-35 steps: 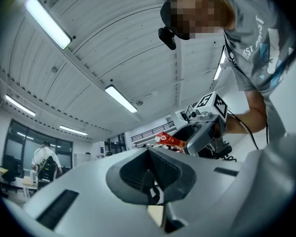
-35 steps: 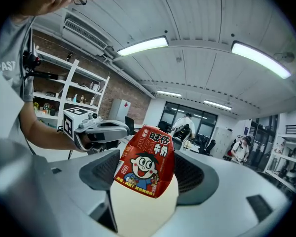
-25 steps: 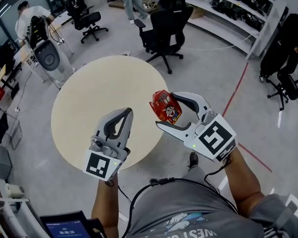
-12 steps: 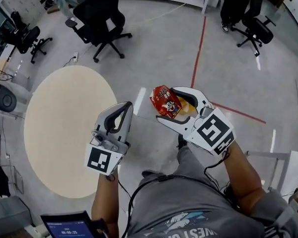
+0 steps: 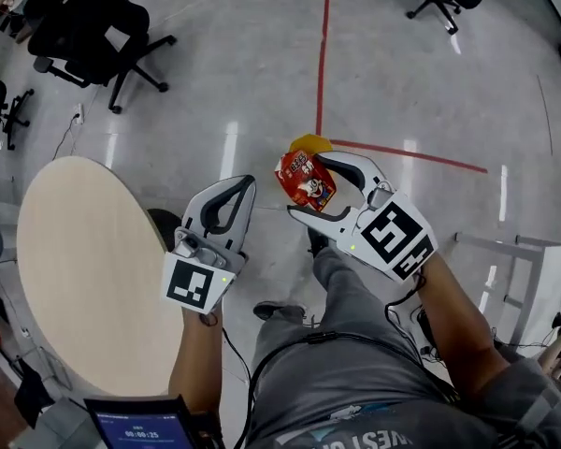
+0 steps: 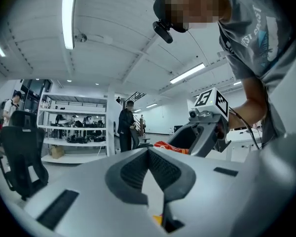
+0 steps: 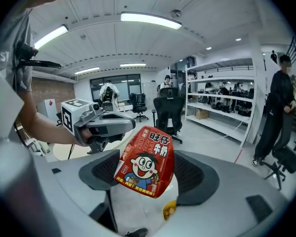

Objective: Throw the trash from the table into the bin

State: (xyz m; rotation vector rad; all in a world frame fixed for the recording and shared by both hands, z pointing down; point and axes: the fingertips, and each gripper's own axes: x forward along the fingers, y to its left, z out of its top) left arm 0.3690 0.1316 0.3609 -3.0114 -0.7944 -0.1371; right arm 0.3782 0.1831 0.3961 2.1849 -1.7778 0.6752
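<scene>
- To the right of the round table (image 5: 84,269), out over the grey floor (image 5: 262,64), my right gripper (image 5: 309,185) has the red carton (image 5: 302,178) up in the air. The carton is off the table and past its right edge.
- That gripper's jaws stand wide apart with the carton clamped between the pads (image 7: 200,174). The box is tilted, with its cartoon face turned towards the gripper's camera.
- My left gripper (image 5: 241,187) sits nearer the table, just off the same edge. It is beside the right one and not touching it.
- Its jaws are closed tip to tip with nothing in them.
- Just beyond the carton, on the side away from the table, a yellow thing (image 5: 310,143) peeks out. I can't tell what it is.
- A red line (image 5: 323,54) runs along the floor further right of the table, well apart from it.
- A black office chair (image 5: 93,36) stands past the table's far edge.
- Away from the table, a person in dark clothes (image 7: 278,117) stands near white shelves (image 7: 217,107).
</scene>
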